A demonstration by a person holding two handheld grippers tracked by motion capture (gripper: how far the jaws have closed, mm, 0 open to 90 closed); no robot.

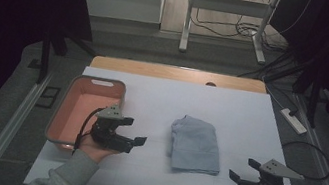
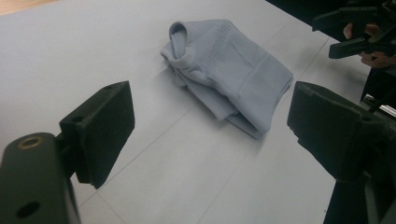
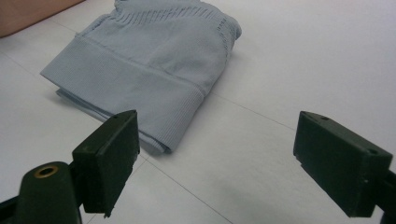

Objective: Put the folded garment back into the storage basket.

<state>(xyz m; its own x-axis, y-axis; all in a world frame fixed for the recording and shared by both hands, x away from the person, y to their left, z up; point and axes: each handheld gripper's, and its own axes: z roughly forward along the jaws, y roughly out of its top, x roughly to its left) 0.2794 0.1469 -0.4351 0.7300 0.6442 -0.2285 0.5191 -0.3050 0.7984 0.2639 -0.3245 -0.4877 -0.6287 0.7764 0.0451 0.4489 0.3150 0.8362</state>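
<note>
High view: a folded grey sweater is flanked by the left gripper and right gripper, both spread and empty. An approach is judged underway; next, an edge must be pinched.

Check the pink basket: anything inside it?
The pink basket looks empty: bare floor and walls. The left gripper and its hand cover the near right corner, so that part stays unseen.
</note>
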